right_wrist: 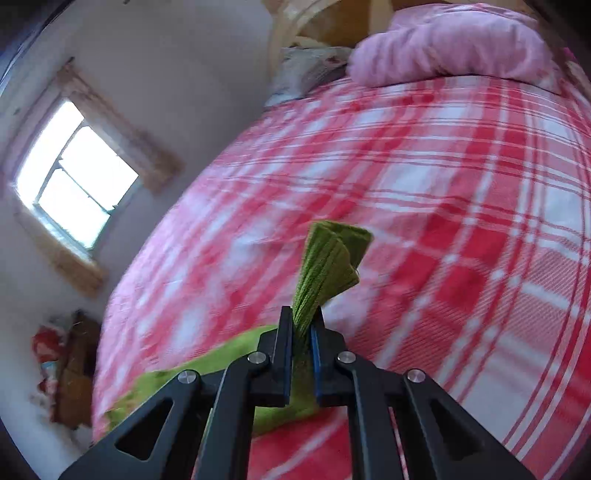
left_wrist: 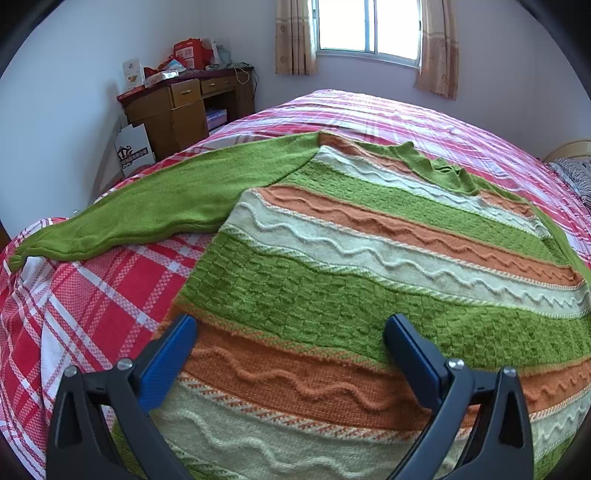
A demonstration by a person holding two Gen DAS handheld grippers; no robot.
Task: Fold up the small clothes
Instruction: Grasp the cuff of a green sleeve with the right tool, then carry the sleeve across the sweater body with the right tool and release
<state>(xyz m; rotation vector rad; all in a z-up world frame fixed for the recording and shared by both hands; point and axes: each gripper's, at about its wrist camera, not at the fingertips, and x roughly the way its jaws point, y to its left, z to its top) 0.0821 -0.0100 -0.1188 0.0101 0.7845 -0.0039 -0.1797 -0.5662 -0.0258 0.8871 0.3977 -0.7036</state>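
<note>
- Striped sweater point(left_wrist: 369, 258) lies flat on the plaid bed point(left_wrist: 92, 295), hem nearest the left camera, collar toward the window point(left_wrist: 369, 26).
- Long axis runs hem to collar; green left sleeve point(left_wrist: 147, 206) stretches out to the bed's left edge.
- Left tongs point(left_wrist: 291, 332) spread wide over the hem, gripping nothing.
- Right tongs point(right_wrist: 303, 328) clamped on the green cuff point(right_wrist: 332, 258); open plaid beyond it.

Left wrist view looks down close over the sweater point(left_wrist: 332, 258) toward the window point(left_wrist: 369, 26); right wrist view hangs low over the same plaid bedspread point(right_wrist: 443, 184).
</note>
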